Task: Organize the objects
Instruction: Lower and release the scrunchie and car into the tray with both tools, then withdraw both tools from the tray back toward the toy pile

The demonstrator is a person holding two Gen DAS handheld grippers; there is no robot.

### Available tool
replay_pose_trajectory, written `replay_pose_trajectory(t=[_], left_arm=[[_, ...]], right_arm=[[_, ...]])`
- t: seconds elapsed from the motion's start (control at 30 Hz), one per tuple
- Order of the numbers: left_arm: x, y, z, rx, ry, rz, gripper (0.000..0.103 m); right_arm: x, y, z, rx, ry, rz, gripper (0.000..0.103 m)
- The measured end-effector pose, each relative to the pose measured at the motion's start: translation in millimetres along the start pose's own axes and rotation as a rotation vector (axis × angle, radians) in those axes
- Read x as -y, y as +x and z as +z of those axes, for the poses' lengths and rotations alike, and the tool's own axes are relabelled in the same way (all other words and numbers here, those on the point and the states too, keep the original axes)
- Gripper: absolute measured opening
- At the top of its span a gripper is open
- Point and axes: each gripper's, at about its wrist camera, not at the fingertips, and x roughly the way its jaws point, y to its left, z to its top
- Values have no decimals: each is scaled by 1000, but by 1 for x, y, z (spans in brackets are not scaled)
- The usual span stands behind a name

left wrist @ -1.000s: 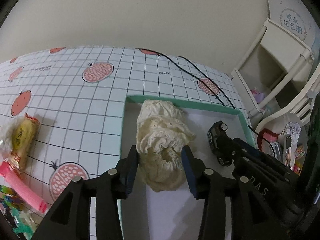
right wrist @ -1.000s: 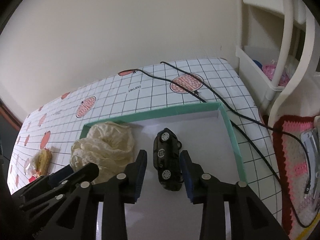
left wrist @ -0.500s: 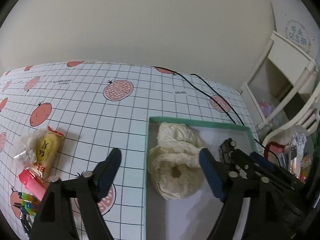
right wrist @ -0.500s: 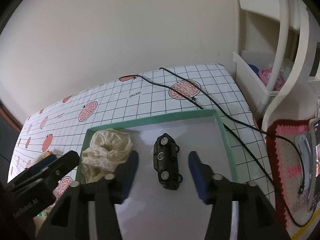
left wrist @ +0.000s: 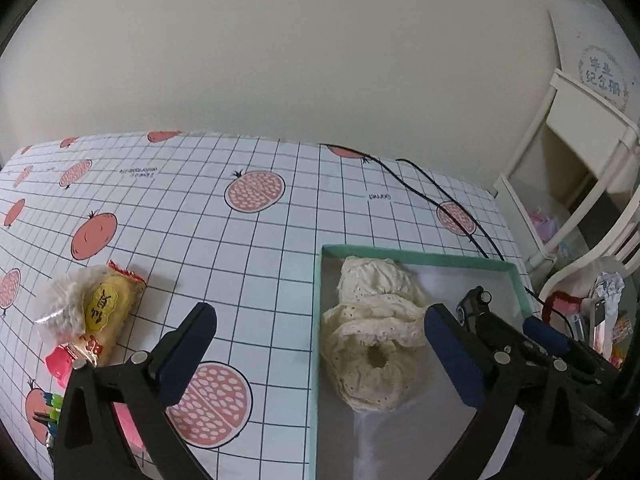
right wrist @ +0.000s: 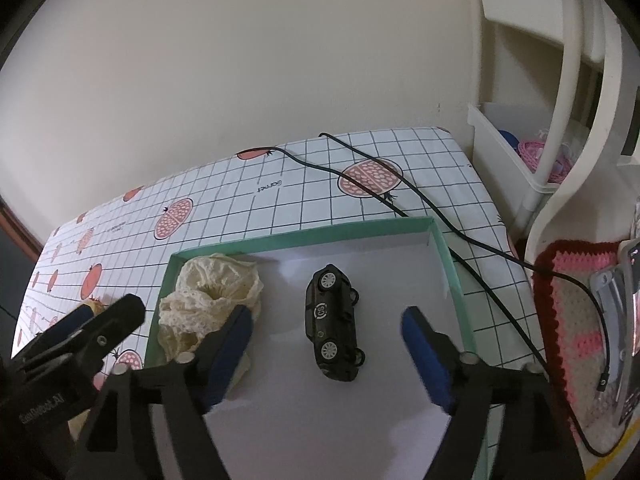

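Both grippers wider; car (right wrist: 334, 334), lace (right wrist: 208, 304) in tray (right wrist: 448, 264)

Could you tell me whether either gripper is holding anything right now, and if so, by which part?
Nothing is held. The left gripper and right gripper are both open; the lace cloth and toy car lie loose in the green tray.

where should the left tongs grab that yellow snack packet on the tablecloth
Grip the yellow snack packet across its narrow middle, coming down from above. It lies flat and long, crimped end pointing away, so close on its long sides. A clear bag presses its left side, so go carefully there.
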Motion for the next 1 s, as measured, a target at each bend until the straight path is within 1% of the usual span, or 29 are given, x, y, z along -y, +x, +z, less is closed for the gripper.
replay_pose_trajectory(t=[0.2,0.3,0.67,0.77,0.9,1.0], left_arm=[[-6,-4,1,22,-21,0,103],[-8,-4,1,24,-28,-1,103],[-18,-12,1,20,-41,10,103],[-20,-18,2,31,-34,12,103],[-26,-33,2,44,-52,3,103],[-32,-46,2,46,-66,10,103]], right_arm=[[2,1,0,1,14,-8,103],[3,1,1,-1,18,3,103],[-4,-6,2,22,10,-5,103],[-8,-10,2,25,5,-20,103],[-12,-17,1,15,10,-21,103],[-18,-28,-2,17,-6,-21,103]])
